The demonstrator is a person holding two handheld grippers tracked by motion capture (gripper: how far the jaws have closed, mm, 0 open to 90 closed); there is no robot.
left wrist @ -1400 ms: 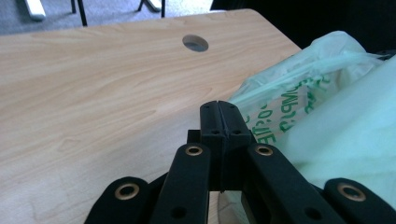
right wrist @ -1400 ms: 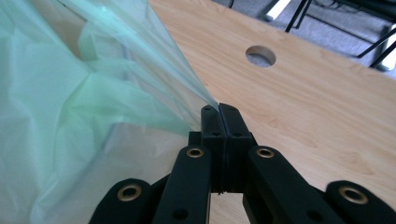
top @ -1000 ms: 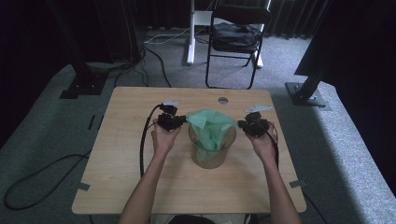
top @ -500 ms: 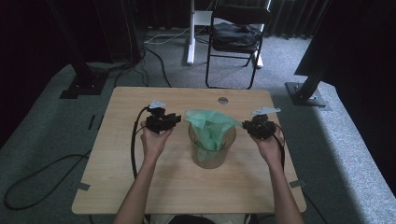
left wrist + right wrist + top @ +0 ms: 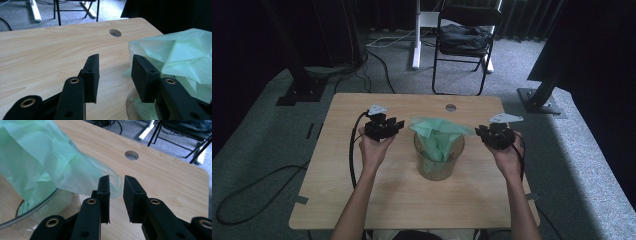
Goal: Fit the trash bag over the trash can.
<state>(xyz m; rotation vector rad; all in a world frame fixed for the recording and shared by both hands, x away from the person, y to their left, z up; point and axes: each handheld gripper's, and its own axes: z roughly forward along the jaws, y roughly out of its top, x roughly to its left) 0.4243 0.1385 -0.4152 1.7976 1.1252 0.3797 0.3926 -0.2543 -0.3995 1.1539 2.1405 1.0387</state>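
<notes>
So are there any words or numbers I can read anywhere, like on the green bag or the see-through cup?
None: no words, numbers or signs can be read.
The crumpled pale green plastic bag is plain.
The clear round plastic cup has no label.
The light wooden table shows only wood grain and a round hole.
The black left gripper and black right gripper bear no markings.

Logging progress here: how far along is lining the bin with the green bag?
Done: the green bag sits inside the clear bin, its top standing above the rim. In hand: nothing; left gripper and right gripper have just been opening, jaws empty. Left: probably folding the bag's edge over the rim.
</notes>
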